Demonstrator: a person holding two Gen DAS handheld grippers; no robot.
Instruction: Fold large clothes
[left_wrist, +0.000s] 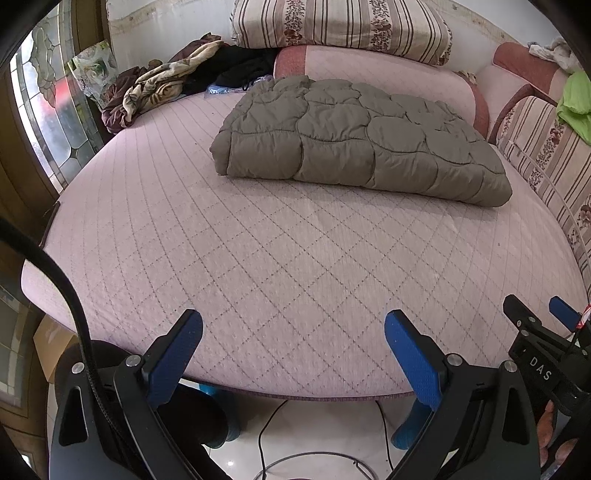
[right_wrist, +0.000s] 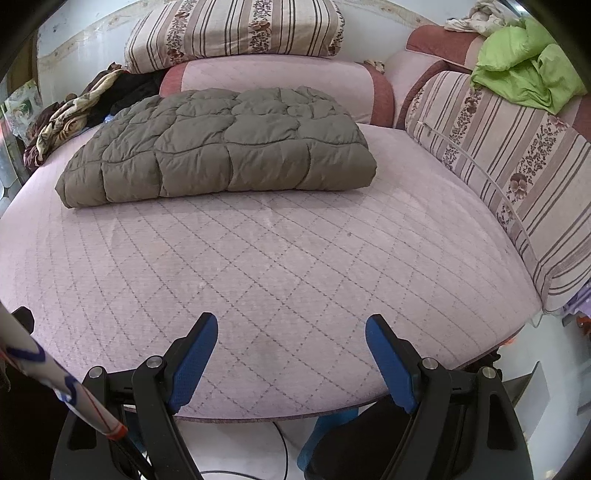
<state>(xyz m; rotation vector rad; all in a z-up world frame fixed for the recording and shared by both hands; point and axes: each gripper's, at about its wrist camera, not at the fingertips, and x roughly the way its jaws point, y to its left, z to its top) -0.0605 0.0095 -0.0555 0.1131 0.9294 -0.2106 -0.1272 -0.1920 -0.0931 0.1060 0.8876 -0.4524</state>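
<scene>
A grey-brown quilted puffer garment (left_wrist: 354, 140) lies folded in a thick rectangle on the far half of the pink quilted mattress (left_wrist: 258, 266); it also shows in the right wrist view (right_wrist: 218, 147). My left gripper (left_wrist: 293, 332) is open and empty above the mattress's near edge, well short of the garment. My right gripper (right_wrist: 291, 332) is open and empty, also at the near edge. The right gripper's fingers (left_wrist: 524, 314) show at the right edge of the left wrist view.
Striped floral cushions (right_wrist: 517, 177) line the right side and a striped pillow (right_wrist: 236, 29) tops the pink bolster (right_wrist: 280, 85) at the back. A crumpled patterned blanket (left_wrist: 159, 85) lies far left, a green cloth (right_wrist: 528, 74) far right. Cables (left_wrist: 266, 435) lie on the floor below.
</scene>
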